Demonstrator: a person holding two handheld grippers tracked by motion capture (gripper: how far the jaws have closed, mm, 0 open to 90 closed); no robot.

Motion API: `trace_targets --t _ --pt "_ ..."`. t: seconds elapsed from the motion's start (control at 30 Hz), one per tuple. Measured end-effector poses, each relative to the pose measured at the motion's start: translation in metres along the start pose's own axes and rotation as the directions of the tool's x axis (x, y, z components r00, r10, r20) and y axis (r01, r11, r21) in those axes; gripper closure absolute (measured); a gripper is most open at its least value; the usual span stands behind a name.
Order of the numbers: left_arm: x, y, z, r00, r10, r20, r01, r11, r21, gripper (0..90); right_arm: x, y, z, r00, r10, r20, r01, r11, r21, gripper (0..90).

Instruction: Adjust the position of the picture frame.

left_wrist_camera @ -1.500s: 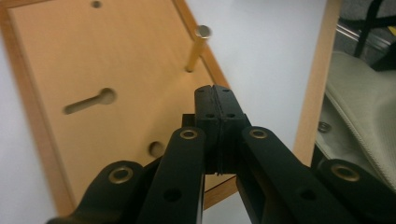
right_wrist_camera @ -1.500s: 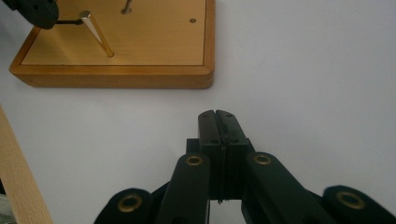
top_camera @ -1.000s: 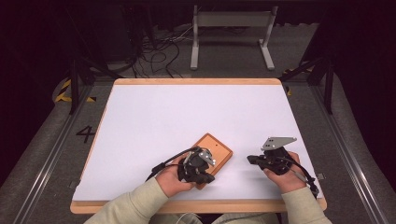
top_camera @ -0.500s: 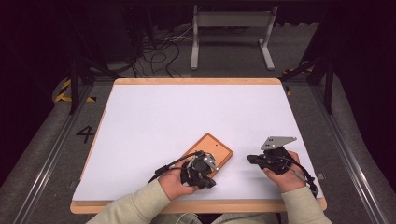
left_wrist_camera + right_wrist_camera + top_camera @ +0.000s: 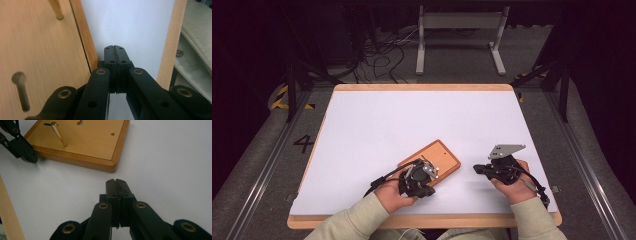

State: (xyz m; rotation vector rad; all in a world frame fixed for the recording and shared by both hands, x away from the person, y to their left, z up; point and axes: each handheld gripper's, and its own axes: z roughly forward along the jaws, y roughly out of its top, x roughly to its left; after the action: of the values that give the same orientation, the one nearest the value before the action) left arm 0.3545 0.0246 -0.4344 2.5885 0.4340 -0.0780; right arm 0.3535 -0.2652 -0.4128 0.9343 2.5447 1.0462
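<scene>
A small wooden board (image 5: 439, 156) with thin metal pegs lies on the white table top, near the front. In the right gripper view the board (image 5: 82, 137) shows a slanted brass peg (image 5: 58, 133) and a small hole. My left gripper (image 5: 428, 186) rests at the board's near left corner, jaws pressed together on nothing; in its own view the tips (image 5: 115, 48) sit just beside the board's edge (image 5: 83, 42). My right gripper (image 5: 477, 169) lies on the table to the right of the board, its jaws (image 5: 116, 182) shut and empty, pointing toward the board.
The white sheet (image 5: 412, 120) covers a wood-rimmed table (image 5: 422, 87). Behind it stand a metal frame (image 5: 459, 35) and loose cables on the floor. A sleeve (image 5: 197, 45) shows past the table's front rim in the left gripper view.
My left gripper has shifted slightly back toward the table's front edge, off the board's near corner. The right gripper has not moved.
</scene>
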Motion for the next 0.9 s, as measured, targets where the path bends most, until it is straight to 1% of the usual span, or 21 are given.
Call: trace_targets --t 0.03,0.07,0.1,0.3,0.37,0.57,0.6,0.67,0.77,0.83,0.87,0.9 --pt "0.0 0.0 0.0 1.0 0.0 0.0 0.0 1.0 0.0 90.0 0.0 0.0 0.0 1.0 0.0 0.0 0.0 1.0 0.0 90.0" --pt "0.003 -0.002 -0.002 0.9999 -0.015 -0.009 0.015 0.9999 -0.004 90.0 0.0 0.001 0.001 1.0 -0.002 -0.002 0.002 1.0 0.001 90.0" --pt "0.003 -0.002 -0.002 0.9999 -0.015 -0.009 0.015 0.9999 -0.004 90.0 0.0 0.001 0.001 1.0 -0.002 -0.002 0.002 1.0 0.001 90.0" --pt "0.012 -0.007 -0.005 0.9984 -0.037 -0.042 0.037 0.9992 -0.017 90.0 -0.001 0.002 0.003 1.0 -0.005 -0.005 0.005 1.0 0.003 90.0" --pt "0.015 -0.009 -0.006 0.9975 -0.041 -0.057 0.039 0.999 -0.022 90.0 -0.001 0.002 0.003 1.0 -0.006 -0.005 0.006 1.0 0.003 90.0" --pt "0.024 -0.013 -0.008 0.9953 -0.055 -0.079 0.051 0.9977 -0.044 90.0 -0.001 0.001 0.002 1.0 -0.002 -0.001 0.002 1.0 0.002 90.0" --pt "0.026 -0.014 -0.009 0.9945 -0.058 -0.087 0.054 0.9974 -0.048 90.0 -0.001 0.001 0.002 1.0 -0.002 -0.001 0.002 1.0 0.002 90.0" --pt "0.029 -0.016 -0.011 0.9908 -0.07 -0.116 0.064 0.9963 -0.058 90.0 -0.001 0.001 0.002 1.0 -0.001 -0.002 0.001 1.0 0.002 90.0" --pt "0.038 -0.021 -0.014 0.9862 -0.106 -0.127 0.096 0.9919 -0.083 90.0 -0.001 0.001 0.002 1.0 -0.001 -0.001 0.001 1.0 0.001 90.0" --pt "0.042 -0.024 -0.018 0.9836 -0.129 -0.126 0.117 0.9881 -0.1 90.0 -0.001 0.001 0.002 1.0 0.001 -0.003 -0.001 1.0 0.003 90.0" --pt "0.045 -0.026 -0.019 0.9807 -0.143 -0.134 0.128 0.985 -0.116 90.0 -0.001 0.001 0.002 1.0 0.0 -0.003 0.0 1.0 0.003 90.0" --pt "0.047 -0.027 -0.021 0.9801 -0.151 -0.129 0.135 0.983 -0.124 90.0 -0.001 0.001 0.002 1.0 -0.001 -0.002 0.001 1.0 0.004 90.0"
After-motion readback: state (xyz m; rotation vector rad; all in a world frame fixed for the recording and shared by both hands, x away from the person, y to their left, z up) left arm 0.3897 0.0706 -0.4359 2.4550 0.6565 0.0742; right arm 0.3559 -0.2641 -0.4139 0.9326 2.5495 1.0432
